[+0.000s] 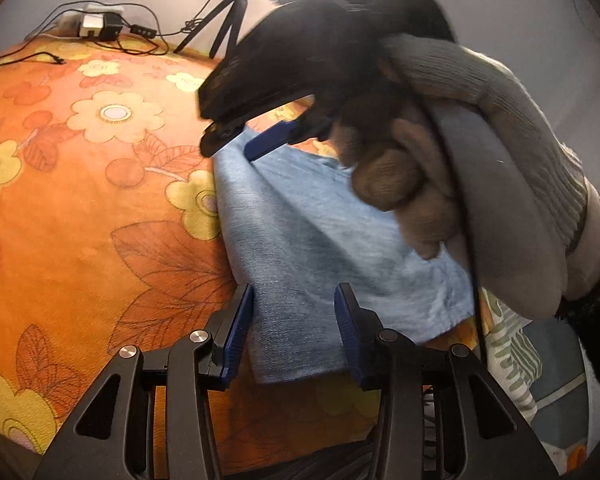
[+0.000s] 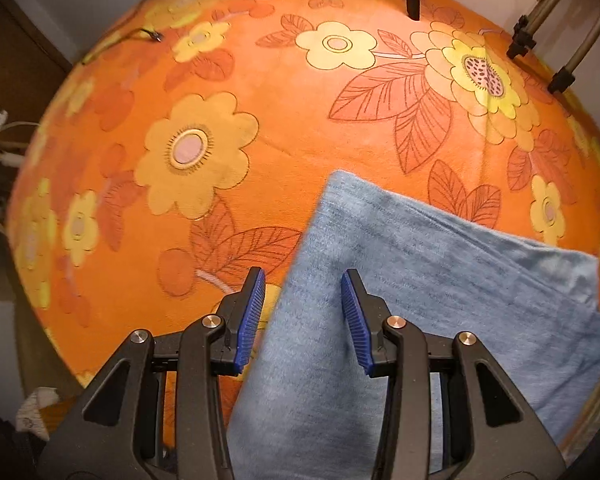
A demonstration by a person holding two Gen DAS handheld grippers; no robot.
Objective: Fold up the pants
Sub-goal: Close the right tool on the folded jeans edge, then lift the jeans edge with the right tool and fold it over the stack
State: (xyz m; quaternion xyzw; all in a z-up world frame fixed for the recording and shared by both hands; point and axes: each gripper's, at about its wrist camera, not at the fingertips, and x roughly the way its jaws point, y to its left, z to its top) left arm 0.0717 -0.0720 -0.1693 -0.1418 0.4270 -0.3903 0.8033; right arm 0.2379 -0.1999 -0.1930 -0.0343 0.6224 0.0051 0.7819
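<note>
1. One pair of light blue pants [image 2: 400, 280] lies folded on one orange floral bedspread [image 2: 220, 120].
2. Two grippers: the left gripper [image 1: 294, 328] and the right gripper [image 2: 304, 316] hover spread apart above the denim, grasping nothing.
3. One tripod [image 1: 232, 24] and one charger cluster [image 1: 100, 24] stand at the far edge.

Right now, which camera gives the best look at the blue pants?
The right wrist view: the pants spread unobstructed across the orange flowered cover. In the left wrist view, the right gripper and gloved hand block much of them.
</note>
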